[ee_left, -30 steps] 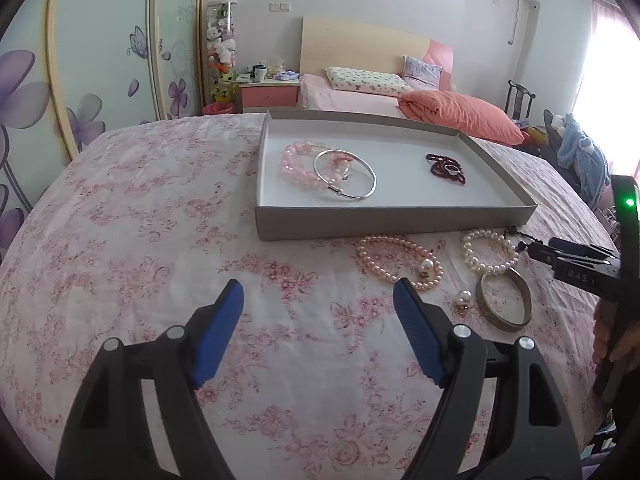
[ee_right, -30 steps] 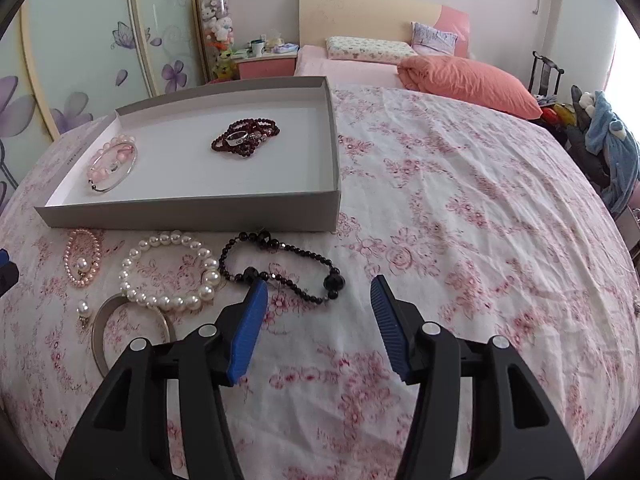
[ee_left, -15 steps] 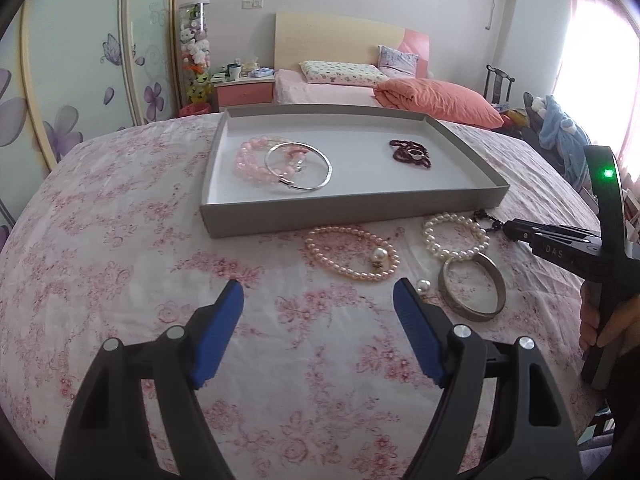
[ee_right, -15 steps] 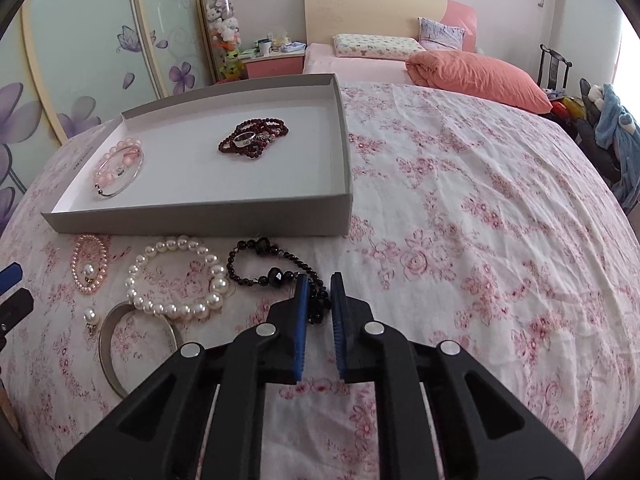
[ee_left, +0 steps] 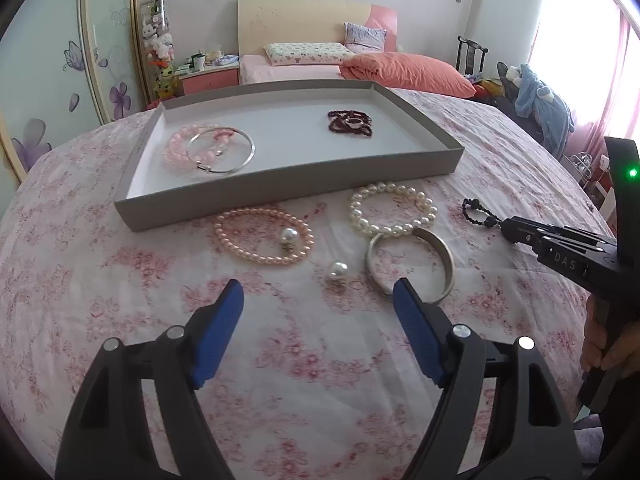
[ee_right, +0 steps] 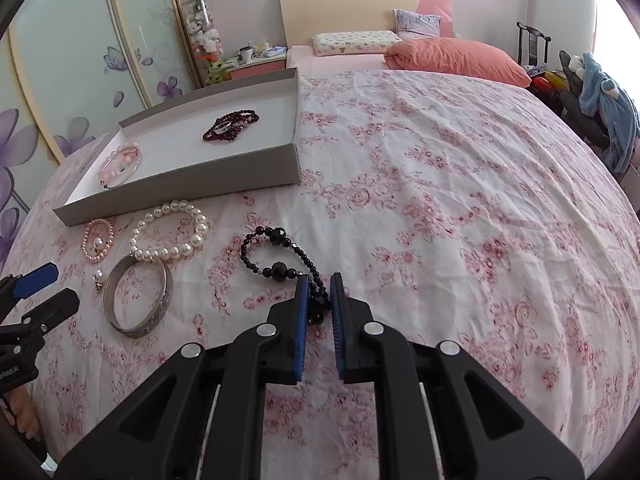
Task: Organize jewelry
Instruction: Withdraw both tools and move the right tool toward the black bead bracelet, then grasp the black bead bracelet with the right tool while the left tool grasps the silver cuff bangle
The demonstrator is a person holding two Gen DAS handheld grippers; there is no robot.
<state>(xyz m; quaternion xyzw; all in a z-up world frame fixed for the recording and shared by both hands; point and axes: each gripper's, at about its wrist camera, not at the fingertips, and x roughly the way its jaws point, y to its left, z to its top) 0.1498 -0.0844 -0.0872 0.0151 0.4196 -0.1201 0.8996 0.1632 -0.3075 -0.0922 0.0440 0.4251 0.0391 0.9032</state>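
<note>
One floral pink bed cover. One grey shallow cardboard tray holding three bracelets. Five loose pieces on the cover just before it: silver bangle, white pearl bracelet, pink pearl bracelet, black bead bracelet, single pearl earring. Right tongs clamp the black beads; left tongs wide, empty.

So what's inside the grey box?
Inside the grey box are a pink bead bracelet with a silver bangle on top, and dark red beads. Its near wall hides a floor strip.
</note>
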